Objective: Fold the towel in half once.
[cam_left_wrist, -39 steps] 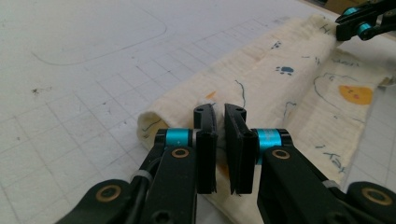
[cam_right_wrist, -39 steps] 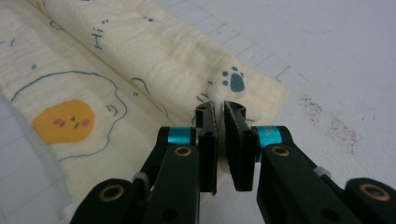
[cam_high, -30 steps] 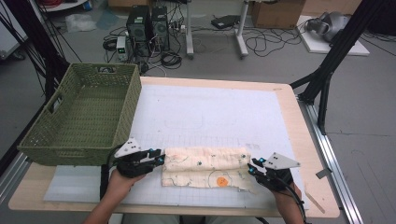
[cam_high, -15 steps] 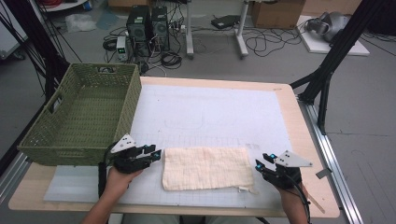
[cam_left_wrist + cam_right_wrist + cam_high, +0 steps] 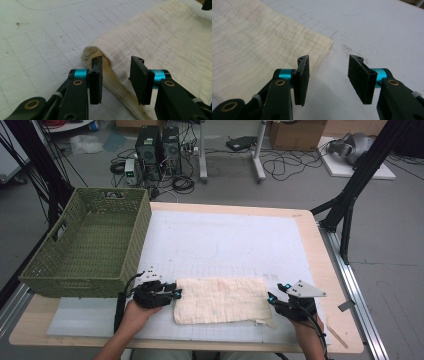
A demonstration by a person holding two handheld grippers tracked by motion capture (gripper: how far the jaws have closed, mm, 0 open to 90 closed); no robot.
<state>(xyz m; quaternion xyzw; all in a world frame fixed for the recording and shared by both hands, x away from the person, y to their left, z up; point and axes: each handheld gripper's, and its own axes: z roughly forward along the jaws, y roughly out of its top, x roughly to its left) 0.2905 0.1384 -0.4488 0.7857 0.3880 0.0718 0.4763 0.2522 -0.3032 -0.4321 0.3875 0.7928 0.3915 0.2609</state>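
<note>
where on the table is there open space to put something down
The widest bare patch is the white mat between the folded cloth and the table's far edge, right of the green basket. The basket itself looks empty. The near edge is crowded: the left gripper and right gripper flank the cloth, both open.

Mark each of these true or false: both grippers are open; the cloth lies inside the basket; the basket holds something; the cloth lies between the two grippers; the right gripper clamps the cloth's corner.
1. Both grippers are open. True: the left gripper and right gripper each show a gap.
2. The cloth lies inside the basket. False: it lies flat on the table mat.
3. The basket holds something. False: it looks empty.
4. The cloth lies between the two grippers. True.
5. The right gripper clamps the cloth's corner. False: its jaws grip nothing.
</note>
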